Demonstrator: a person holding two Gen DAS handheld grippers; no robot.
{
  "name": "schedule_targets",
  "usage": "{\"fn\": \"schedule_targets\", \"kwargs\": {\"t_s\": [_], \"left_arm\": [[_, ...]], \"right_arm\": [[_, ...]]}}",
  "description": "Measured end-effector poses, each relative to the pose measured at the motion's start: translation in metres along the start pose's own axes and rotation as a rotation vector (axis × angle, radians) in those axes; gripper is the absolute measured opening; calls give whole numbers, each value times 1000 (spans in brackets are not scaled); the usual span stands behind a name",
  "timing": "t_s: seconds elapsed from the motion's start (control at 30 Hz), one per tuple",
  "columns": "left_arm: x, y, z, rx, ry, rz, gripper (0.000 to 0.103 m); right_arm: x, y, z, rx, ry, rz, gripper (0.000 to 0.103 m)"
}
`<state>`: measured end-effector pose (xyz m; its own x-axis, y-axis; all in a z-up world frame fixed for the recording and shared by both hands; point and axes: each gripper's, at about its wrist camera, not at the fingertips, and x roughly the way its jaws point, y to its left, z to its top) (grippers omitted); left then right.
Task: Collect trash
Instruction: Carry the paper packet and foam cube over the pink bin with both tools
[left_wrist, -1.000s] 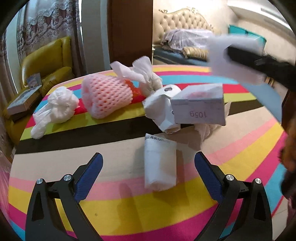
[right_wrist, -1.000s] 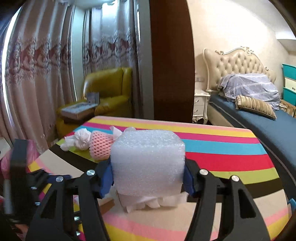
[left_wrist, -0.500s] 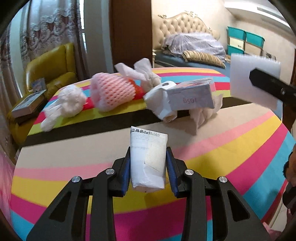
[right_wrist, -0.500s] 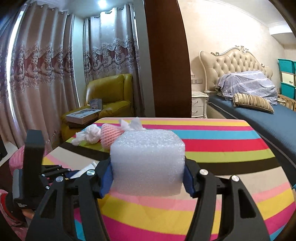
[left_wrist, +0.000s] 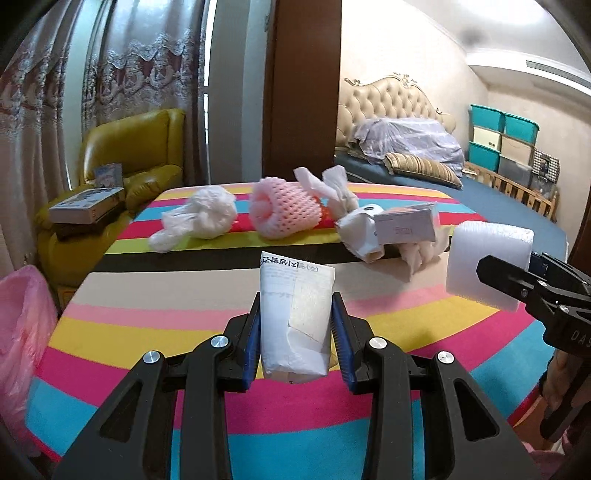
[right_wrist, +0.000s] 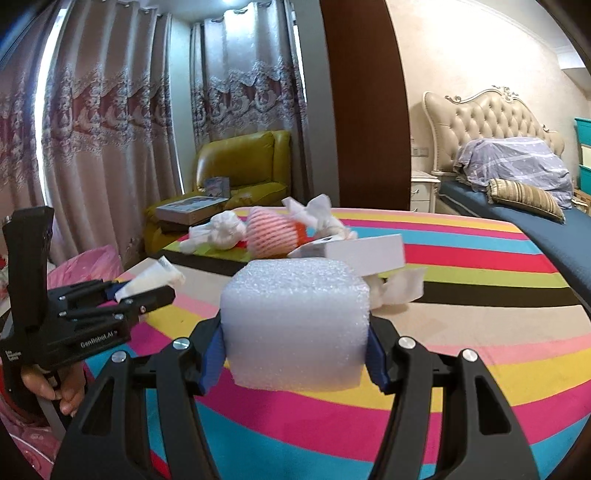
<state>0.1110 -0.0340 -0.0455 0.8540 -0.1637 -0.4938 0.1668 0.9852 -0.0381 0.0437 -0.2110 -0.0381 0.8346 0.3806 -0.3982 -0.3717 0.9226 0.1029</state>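
Right tool (right_wrist: 295, 354): blue-padded fingers (right_wrist: 212, 354) clamped on either side of a white foam block (right_wrist: 295, 321), held above the striped desk (right_wrist: 461, 369).

Left tool (right_wrist: 147, 291): at left edge, gripping a white paper packet (right_wrist: 151, 278); a hand (right_wrist: 55, 387) holds its handle.

Further back on the desk: white box (right_wrist: 369, 253) just behind the foam block, crumpled white paper (right_wrist: 399, 290) below it; pink foam fruit net (right_wrist: 271, 236); knotted white plastic bag (right_wrist: 221, 230) to its left.

Pink bag (right_wrist: 86, 266) beside the desk, at left.

Background: yellow armchair (right_wrist: 240, 162) carrying a flat box (right_wrist: 190, 208); lace curtains (right_wrist: 110, 110); bed with tufted headboard (right_wrist: 480, 122), striped pillow (right_wrist: 524, 194).
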Motion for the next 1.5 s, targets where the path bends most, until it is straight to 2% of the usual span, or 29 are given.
{"fn": "schedule_targets", "kwargs": {"t_s": [0.33,1.0,1.33,1.5], "left_arm": [[-26,29,-20,3,-33,87,35],[-63,64,-38,-10,-97,146,35],[-99,111,-42,-78,-135,240,35],[-121,143,-42,-134,-168,312,35]], "right_arm": [[6,28,-5,-61,20,53,60],[19,88,-1,-239,55,86,60],[43,139,12,-342,81,196,60],[56,170,16,-402,95,250,60]]}}
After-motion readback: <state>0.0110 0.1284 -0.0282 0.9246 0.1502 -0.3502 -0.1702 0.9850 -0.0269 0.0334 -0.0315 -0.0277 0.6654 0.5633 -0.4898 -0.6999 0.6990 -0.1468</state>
